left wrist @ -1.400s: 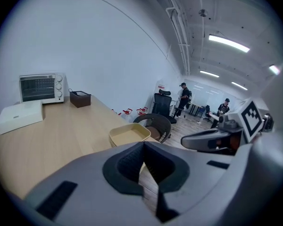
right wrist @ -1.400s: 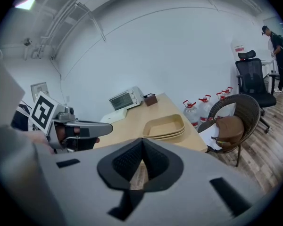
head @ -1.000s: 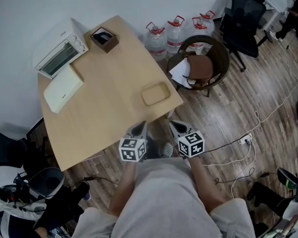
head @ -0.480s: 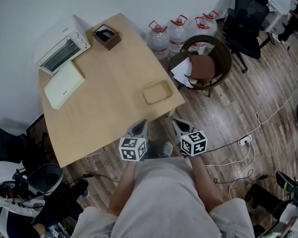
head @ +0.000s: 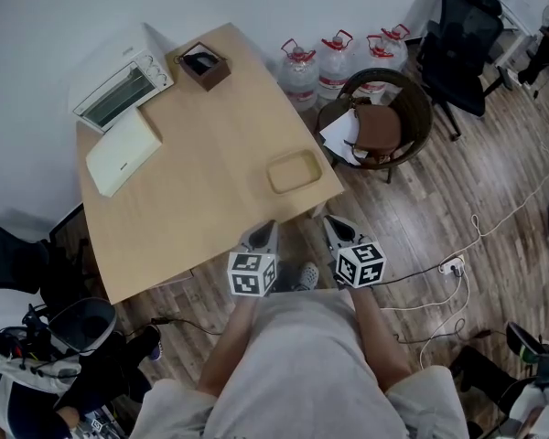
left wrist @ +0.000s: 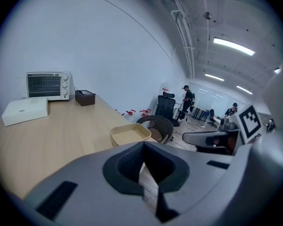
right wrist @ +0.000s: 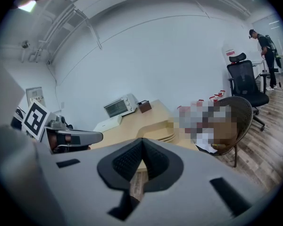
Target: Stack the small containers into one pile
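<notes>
A pile of shallow beige containers sits nested near the right front corner of the wooden table. In the left gripper view the pile lies just ahead and shows at least two stacked rims. The right gripper view has the pile ahead at centre. My left gripper and right gripper hang side by side off the table's front edge, over the floor and short of the pile. Both are shut with nothing between the jaws.
At the table's far end stand a toaster oven, a flat white box and a small brown box. Right of the table are water bottles, a round wicker chair, a black office chair and floor cables.
The head view has shifted a little, so everything sits slightly further right. Both grippers stay shut and keep their place at the table's front edge.
</notes>
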